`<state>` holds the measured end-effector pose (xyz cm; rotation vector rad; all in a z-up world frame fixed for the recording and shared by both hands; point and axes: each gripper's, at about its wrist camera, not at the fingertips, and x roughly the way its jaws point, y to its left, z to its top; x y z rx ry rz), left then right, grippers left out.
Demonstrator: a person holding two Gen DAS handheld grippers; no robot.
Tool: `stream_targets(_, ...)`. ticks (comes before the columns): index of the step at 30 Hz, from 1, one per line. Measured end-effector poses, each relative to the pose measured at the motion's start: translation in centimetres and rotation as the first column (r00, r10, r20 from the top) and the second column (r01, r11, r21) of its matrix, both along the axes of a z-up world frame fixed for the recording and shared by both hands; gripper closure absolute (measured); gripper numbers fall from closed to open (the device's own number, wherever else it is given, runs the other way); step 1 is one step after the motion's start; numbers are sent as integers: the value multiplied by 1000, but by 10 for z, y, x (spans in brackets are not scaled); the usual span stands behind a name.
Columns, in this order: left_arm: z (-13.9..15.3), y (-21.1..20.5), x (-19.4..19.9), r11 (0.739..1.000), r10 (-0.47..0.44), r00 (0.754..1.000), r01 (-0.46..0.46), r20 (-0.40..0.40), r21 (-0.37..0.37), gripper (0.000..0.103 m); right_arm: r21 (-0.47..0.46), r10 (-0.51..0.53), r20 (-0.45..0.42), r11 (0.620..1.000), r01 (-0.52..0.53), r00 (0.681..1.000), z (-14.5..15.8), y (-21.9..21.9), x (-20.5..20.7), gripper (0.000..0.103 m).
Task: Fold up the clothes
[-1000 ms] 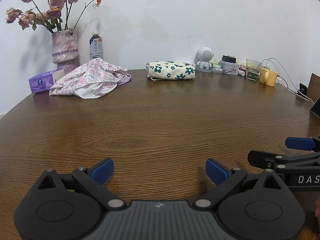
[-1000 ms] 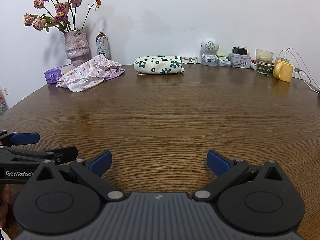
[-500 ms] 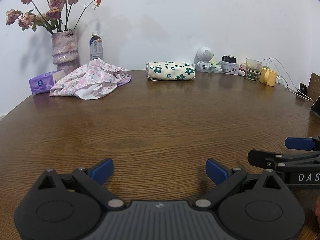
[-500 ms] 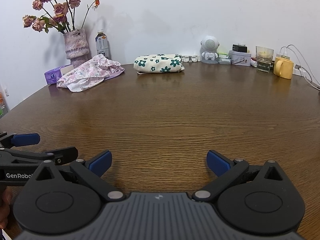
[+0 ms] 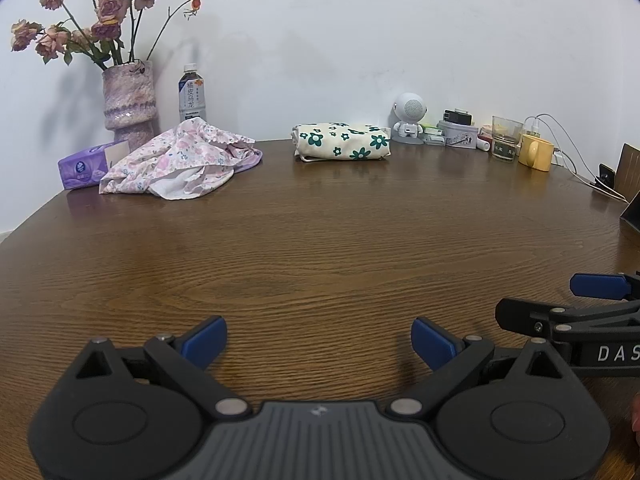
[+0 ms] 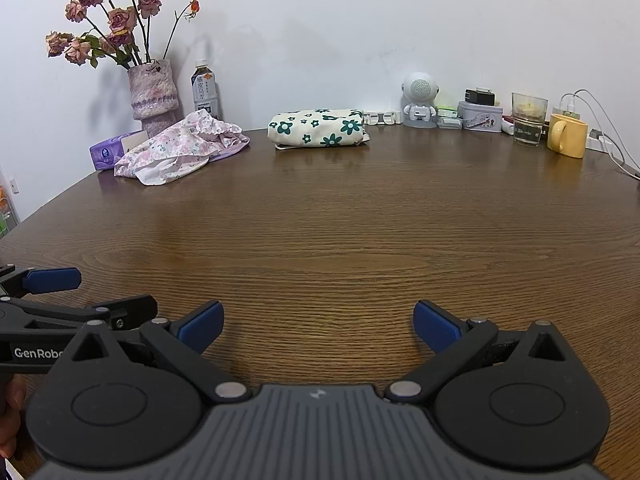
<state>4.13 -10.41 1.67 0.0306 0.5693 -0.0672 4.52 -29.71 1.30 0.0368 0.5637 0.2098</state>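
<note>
Clothes are lying far ahead of both hand-held grippers: a crumpled pink floral garment (image 5: 176,164) is sitting ahead and to the left, touching a purple tissue pack (image 5: 82,167), and a folded green-flowered bundle (image 5: 342,146) is resting straight ahead near the wall. The left hand-held gripper (image 5: 319,340) is hovering low over the table (image 5: 320,248), spread wide and gripping nothing. The right hand-held gripper (image 6: 318,326) is sitting just beside it, likewise wide and empty.
</note>
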Motion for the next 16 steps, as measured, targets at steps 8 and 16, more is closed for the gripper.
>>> stream_targets(8, 0, 1, 1, 1000, -2, 1000, 2, -2, -2, 4, 1, -1, -1, 1000, 1, 1000, 0, 0, 0, 0)
stream_targets(16, 0, 2, 1, 1000, -9, 1000, 9, 1, -8, 6, 6, -3, -3, 1000, 3, 1000, 0, 0, 0, 0)
